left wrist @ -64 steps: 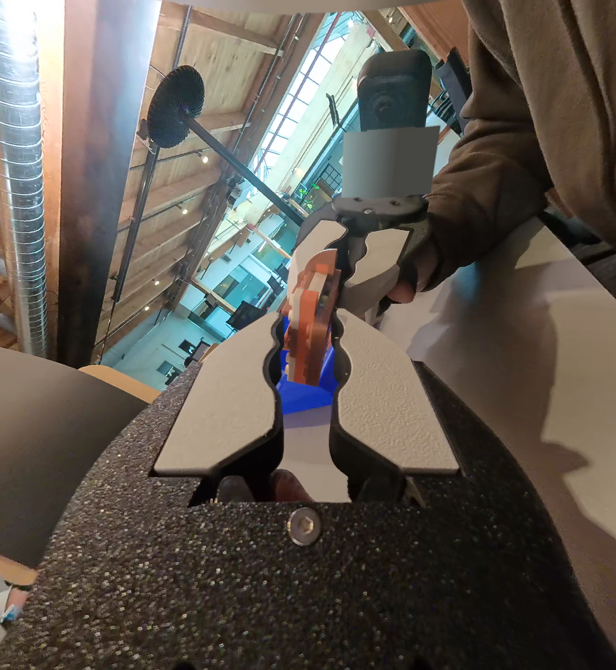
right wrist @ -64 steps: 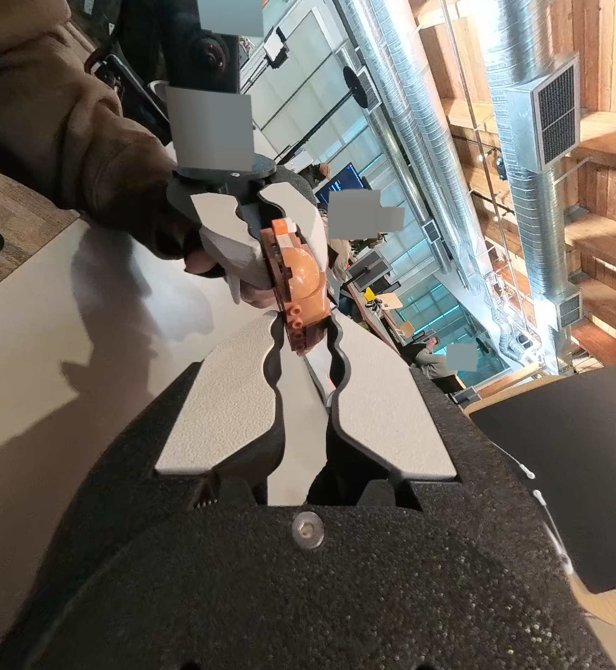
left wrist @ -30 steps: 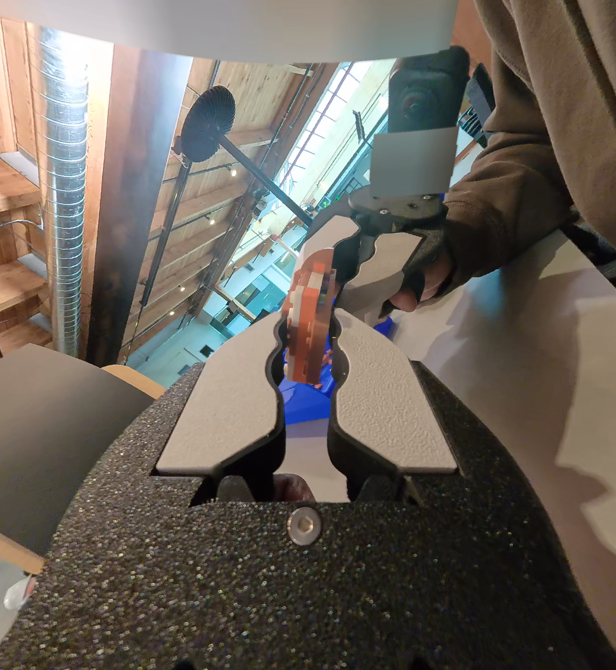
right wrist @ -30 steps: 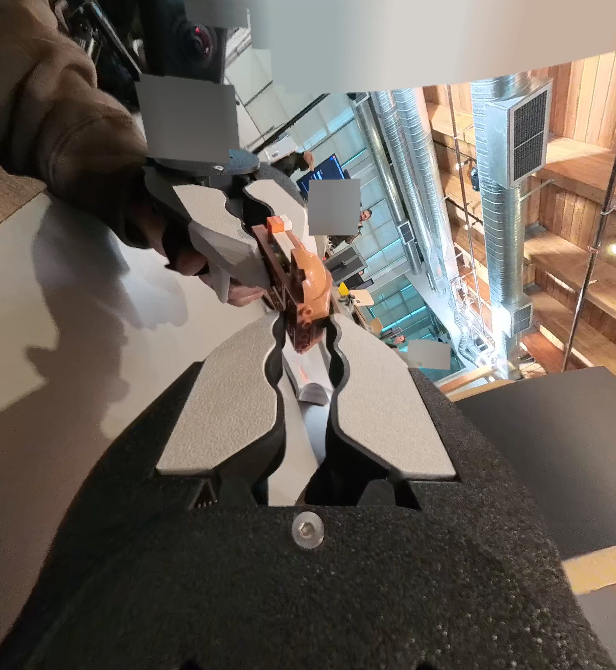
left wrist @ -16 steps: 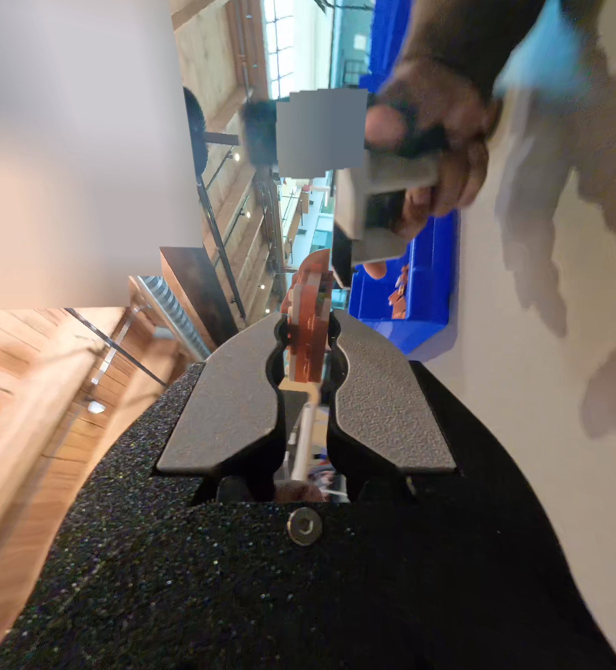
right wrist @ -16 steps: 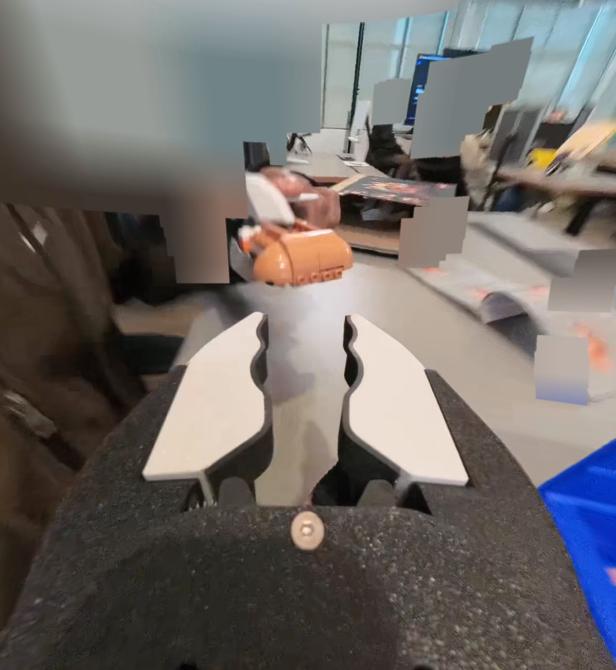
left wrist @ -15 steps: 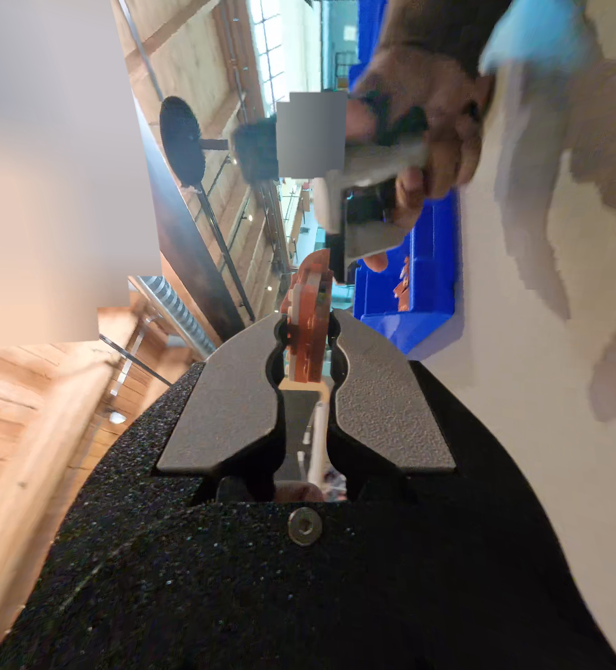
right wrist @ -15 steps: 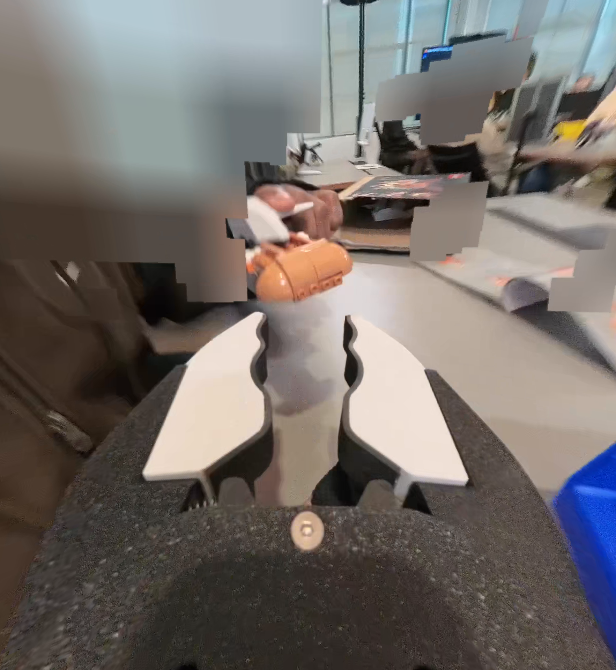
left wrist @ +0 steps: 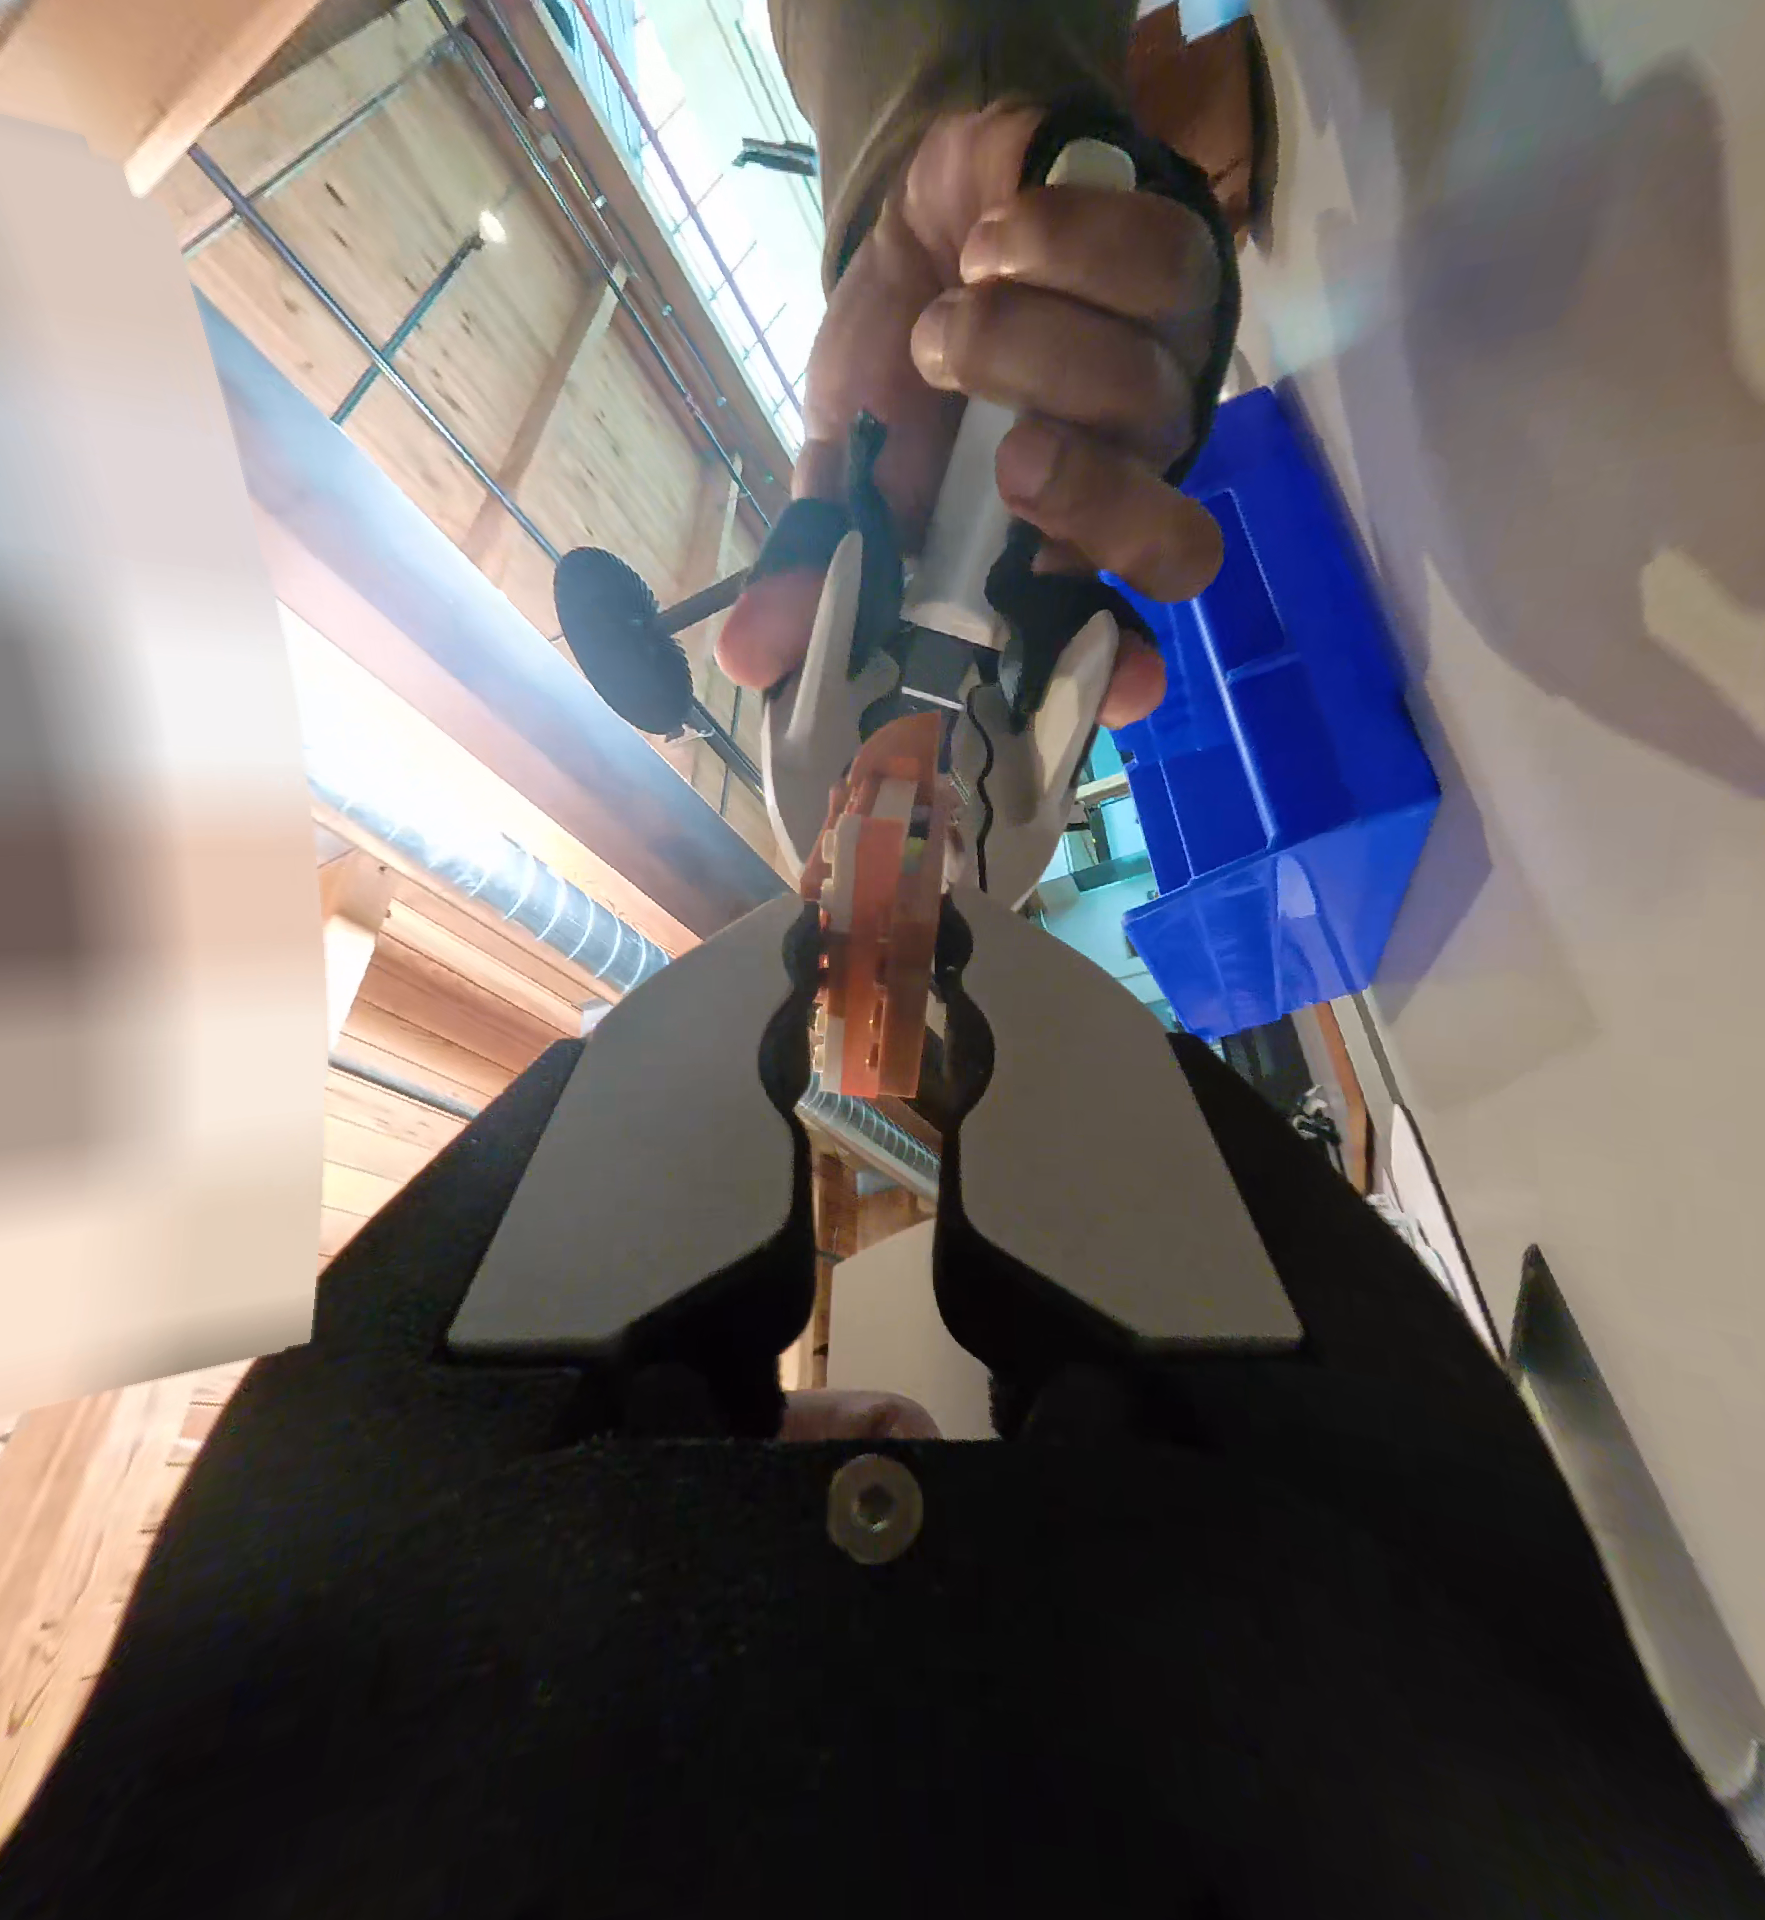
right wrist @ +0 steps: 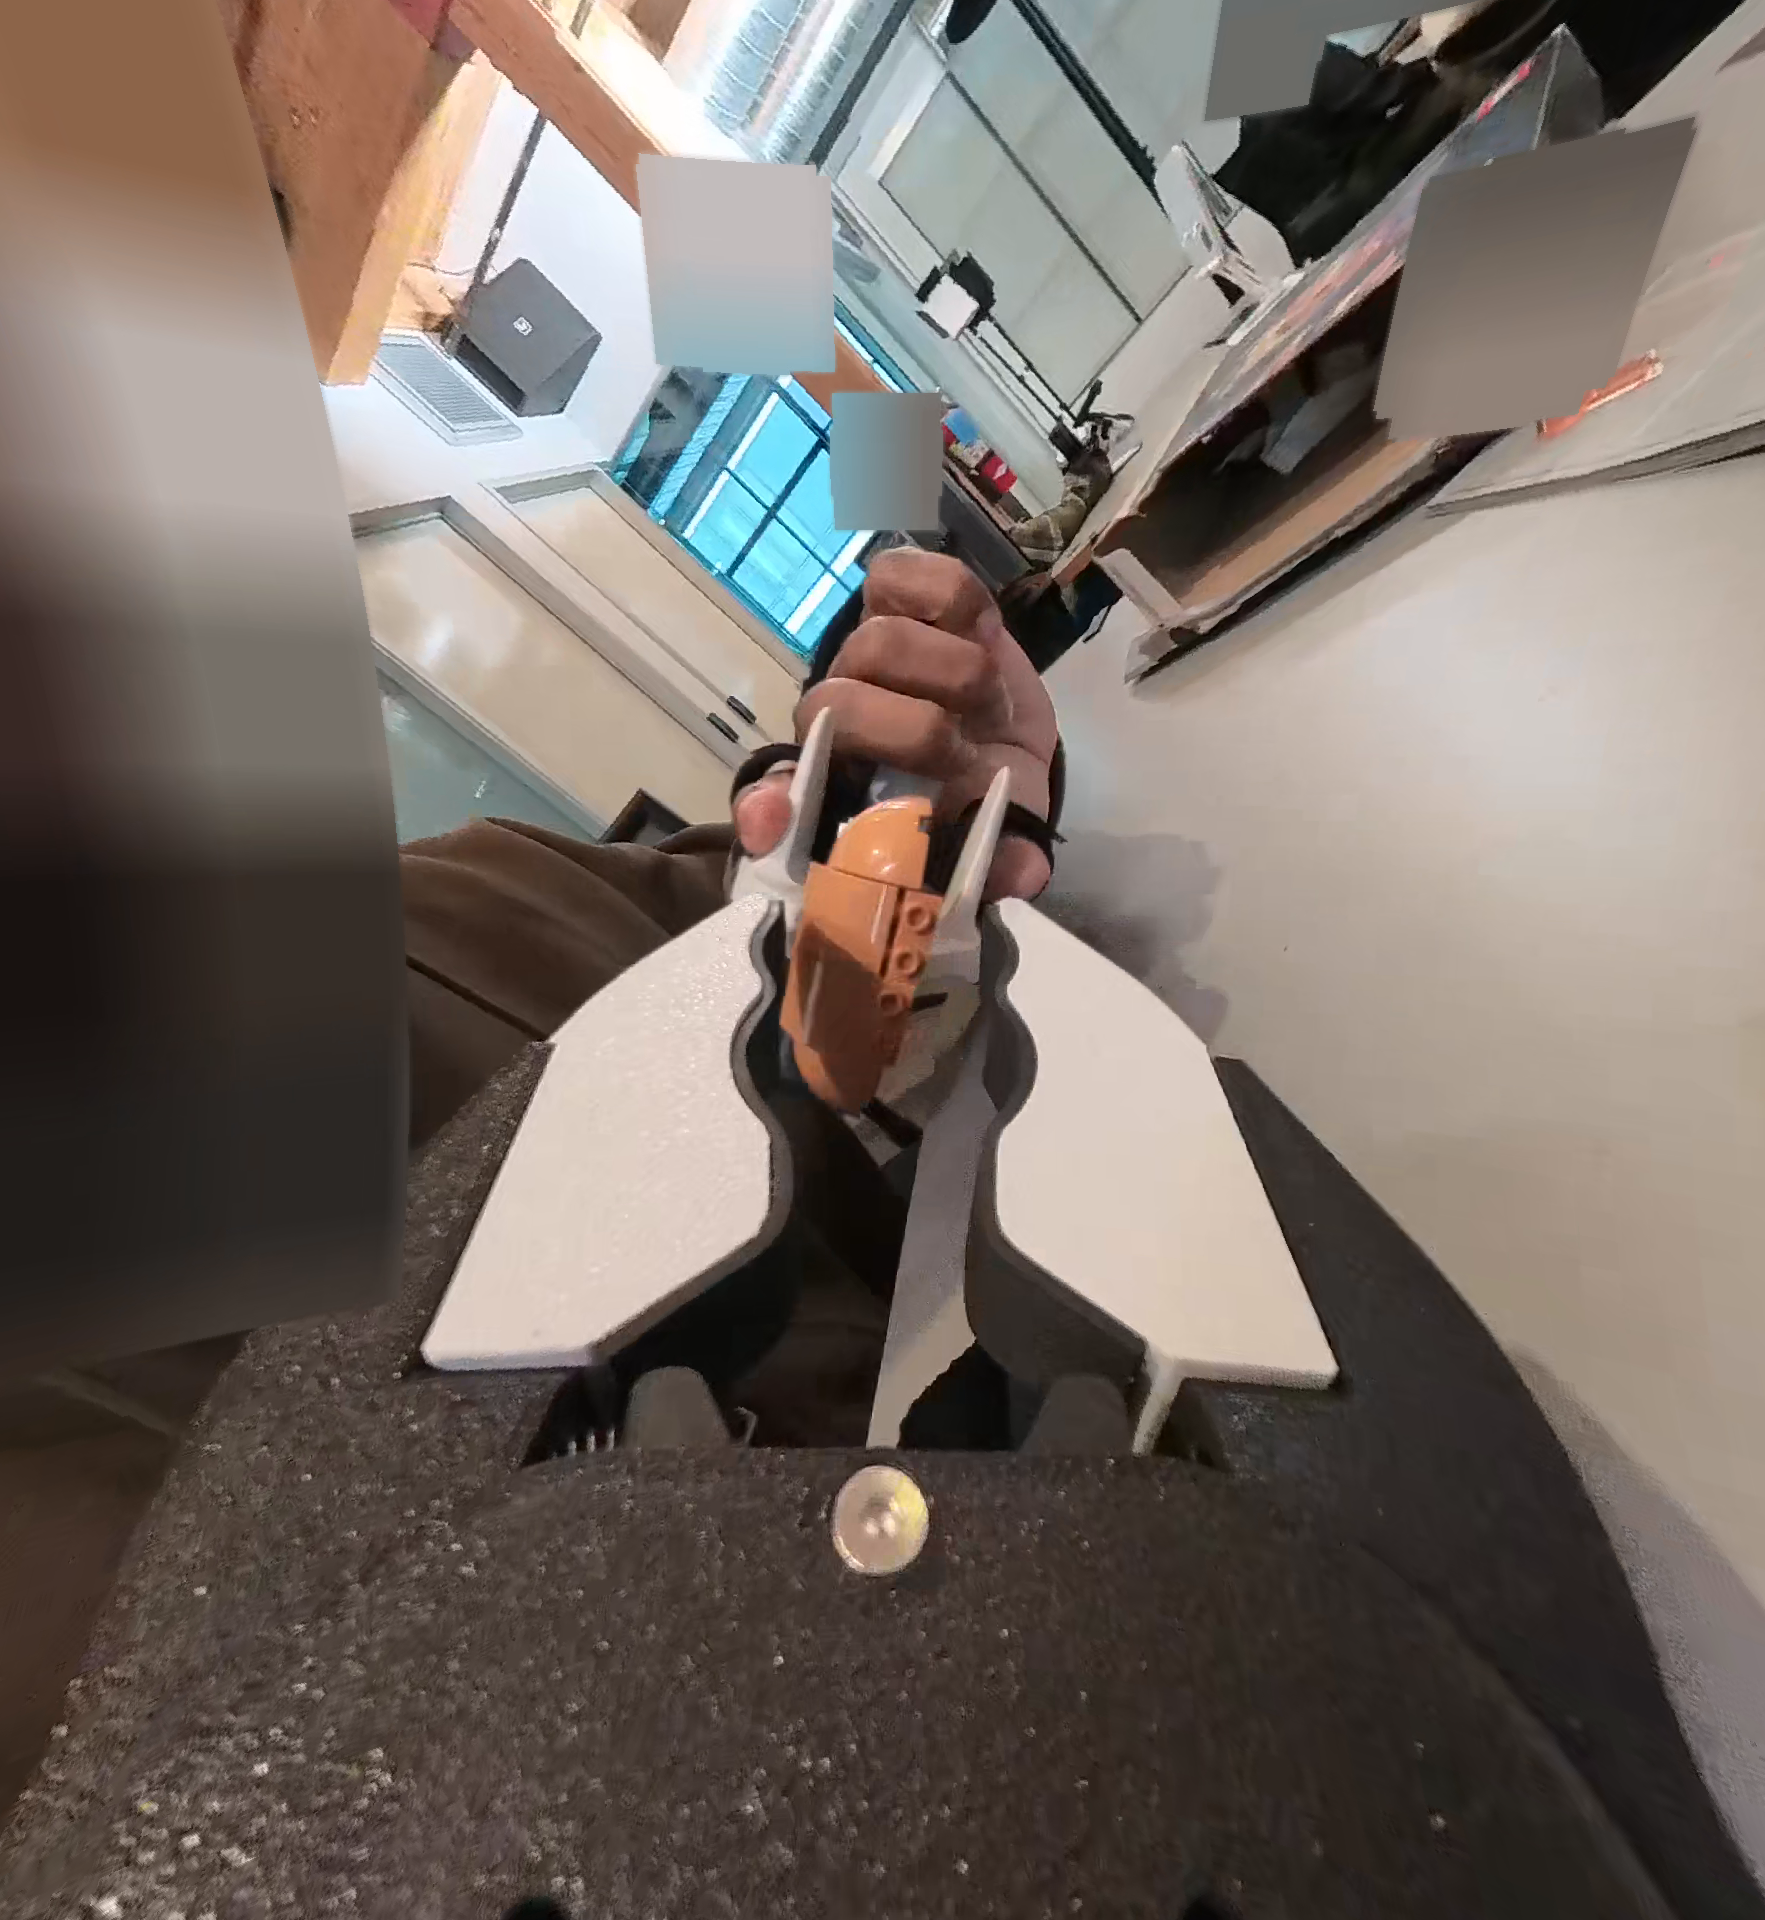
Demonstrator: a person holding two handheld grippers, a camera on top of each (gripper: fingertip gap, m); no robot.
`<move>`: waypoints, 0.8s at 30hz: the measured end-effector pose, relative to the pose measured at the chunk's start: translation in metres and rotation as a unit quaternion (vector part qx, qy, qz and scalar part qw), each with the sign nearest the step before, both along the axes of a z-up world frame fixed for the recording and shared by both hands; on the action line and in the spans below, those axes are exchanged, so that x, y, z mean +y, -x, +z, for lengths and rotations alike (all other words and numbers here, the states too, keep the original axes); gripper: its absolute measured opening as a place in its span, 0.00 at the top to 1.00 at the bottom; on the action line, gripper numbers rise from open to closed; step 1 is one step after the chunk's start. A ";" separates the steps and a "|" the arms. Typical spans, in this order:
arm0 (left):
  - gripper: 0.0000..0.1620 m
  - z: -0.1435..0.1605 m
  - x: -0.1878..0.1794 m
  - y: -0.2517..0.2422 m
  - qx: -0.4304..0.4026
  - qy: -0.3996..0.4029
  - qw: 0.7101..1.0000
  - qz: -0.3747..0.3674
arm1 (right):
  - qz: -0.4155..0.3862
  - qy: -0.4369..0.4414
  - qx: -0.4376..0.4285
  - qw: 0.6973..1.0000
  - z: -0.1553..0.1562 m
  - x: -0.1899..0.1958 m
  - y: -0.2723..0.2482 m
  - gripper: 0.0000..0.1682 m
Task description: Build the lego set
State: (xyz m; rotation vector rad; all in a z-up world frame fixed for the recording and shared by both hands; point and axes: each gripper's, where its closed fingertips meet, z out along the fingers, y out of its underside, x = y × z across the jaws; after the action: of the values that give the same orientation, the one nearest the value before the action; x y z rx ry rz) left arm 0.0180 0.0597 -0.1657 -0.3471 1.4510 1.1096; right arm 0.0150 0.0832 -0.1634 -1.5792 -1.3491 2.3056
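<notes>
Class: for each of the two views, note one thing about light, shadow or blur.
Left wrist view: bright window glare behind, so the left tongs gripping the lego look dim; soft shadows on the table; blue bin sharp. Right wrist view: evenly lit, the lego crisp, a shadow beside the hand.

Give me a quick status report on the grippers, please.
Left gripper shut on orange lego assembly. Right gripper open around it. Nothing in the way.
</notes>
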 end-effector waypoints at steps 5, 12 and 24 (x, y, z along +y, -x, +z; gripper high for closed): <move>0.87 -0.003 0.002 0.000 -0.006 -0.003 1.000 -0.011 | 0.018 0.033 0.003 0.999 -0.001 0.001 0.003 0.87; 0.88 -0.006 0.000 0.000 -0.010 0.005 1.000 -0.022 | 0.030 0.053 0.017 0.998 -0.003 0.001 0.006 0.88; 0.87 -0.014 0.002 0.001 -0.003 0.017 1.000 -0.022 | 0.017 0.047 0.017 0.999 -0.009 0.004 0.007 0.88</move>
State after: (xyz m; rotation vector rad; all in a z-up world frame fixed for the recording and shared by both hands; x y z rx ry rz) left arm 0.0170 0.0620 -0.1795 -0.3395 1.4675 1.0486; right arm 0.0082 0.0871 -0.1724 -1.5457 -1.2888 2.4391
